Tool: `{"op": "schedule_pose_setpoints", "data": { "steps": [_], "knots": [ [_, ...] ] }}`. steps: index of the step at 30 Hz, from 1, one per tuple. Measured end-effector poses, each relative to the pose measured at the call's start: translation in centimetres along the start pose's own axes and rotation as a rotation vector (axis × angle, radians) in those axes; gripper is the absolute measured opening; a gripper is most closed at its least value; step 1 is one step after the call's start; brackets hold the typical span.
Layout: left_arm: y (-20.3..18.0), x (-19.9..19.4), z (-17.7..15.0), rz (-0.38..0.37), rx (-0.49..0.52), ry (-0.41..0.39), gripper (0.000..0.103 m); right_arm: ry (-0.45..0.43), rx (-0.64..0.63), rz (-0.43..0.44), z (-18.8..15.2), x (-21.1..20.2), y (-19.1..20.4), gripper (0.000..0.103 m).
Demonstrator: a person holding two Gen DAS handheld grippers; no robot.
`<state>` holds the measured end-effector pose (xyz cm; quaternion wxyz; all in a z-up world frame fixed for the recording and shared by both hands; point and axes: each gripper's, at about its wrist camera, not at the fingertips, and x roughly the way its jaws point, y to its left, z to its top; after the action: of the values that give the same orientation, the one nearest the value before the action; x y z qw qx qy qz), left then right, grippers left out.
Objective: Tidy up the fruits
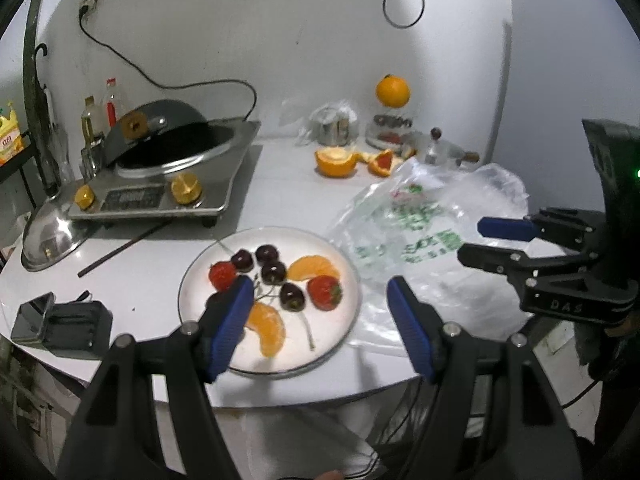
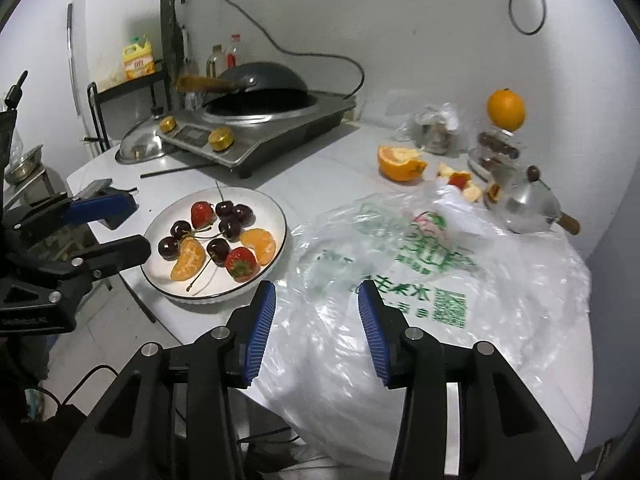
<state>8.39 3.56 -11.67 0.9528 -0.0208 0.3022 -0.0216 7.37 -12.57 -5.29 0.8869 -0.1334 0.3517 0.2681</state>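
A white plate (image 1: 200, 280) (image 2: 276, 208) near the table's front edge holds several dark cherries (image 1: 274, 271) (image 2: 230, 228), two strawberries (image 1: 325, 292) (image 2: 240, 264) and two orange segments (image 1: 268, 330) (image 2: 188, 260). My left gripper (image 1: 320, 292) is open and empty above the plate's near side. My right gripper (image 2: 316, 300) is open and empty over a clear plastic bag (image 2: 420, 264) (image 1: 408, 240) right of the plate. Each gripper shows in the other's view, the right (image 1: 480, 240) and the left (image 2: 120, 224).
An induction cooker with a dark wok (image 1: 180, 148) (image 2: 256, 96) stands at the back left, a steel lid (image 1: 52, 236) beside it. Cut orange halves (image 1: 336, 160) (image 2: 400, 164), a whole orange (image 1: 393, 92) on a jar, and a steel pot (image 2: 528, 204) sit at the back.
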Motion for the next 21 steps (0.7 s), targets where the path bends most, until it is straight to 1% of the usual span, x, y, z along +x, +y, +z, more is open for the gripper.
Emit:
{"op": "schedule_pose_setpoints", "data": {
  "steps": [1, 3, 6, 9, 10, 11, 17, 20, 21],
  "knots": [
    [-0.4, -0.4, 0.0, 0.001, 0.003, -0.005, 0.071, -0.007, 0.001, -0.003, -0.1, -0.4, -0.2, 0.046],
    [-1.1, -1.3, 0.2, 0.006, 0.005, -0.011, 0.078, -0.028, 0.008, -0.011, -0.3, -1.7, -0.6, 0.046],
    [-2.1, -2.6, 0.4, 0.002, 0.0, -0.018, 0.078, -0.066, 0.004, -0.027, -0.6, -3.8, -1.0, 0.047],
    [-3.2, -4.0, 0.9, 0.016, 0.005, -0.031, 0.078, -0.104, 0.006, -0.046, -0.5, -5.8, -1.6, 0.049],
    [-3.4, -4.5, 1.1, 0.021, 0.008, -0.038, 0.078, -0.116, 0.007, -0.051, -0.5, -6.3, -1.8, 0.051],
    [-3.7, -5.2, 1.4, 0.023, 0.012, -0.051, 0.078, -0.138, 0.009, -0.059, -0.3, -7.2, -2.0, 0.053],
    [-5.1, -9.0, 3.4, 0.034, 0.024, -0.136, 0.078, -0.239, 0.036, -0.098, 0.5, -11.9, -3.1, 0.055],
    [-5.6, -11.1, 4.6, 0.053, 0.036, -0.193, 0.078, -0.298, 0.034, -0.119, 0.9, -14.5, -3.1, 0.057],
    [-5.7, -11.6, 4.9, 0.058, 0.035, -0.207, 0.08, -0.314, 0.031, -0.124, 1.0, -15.2, -3.1, 0.058]
  ]
}}
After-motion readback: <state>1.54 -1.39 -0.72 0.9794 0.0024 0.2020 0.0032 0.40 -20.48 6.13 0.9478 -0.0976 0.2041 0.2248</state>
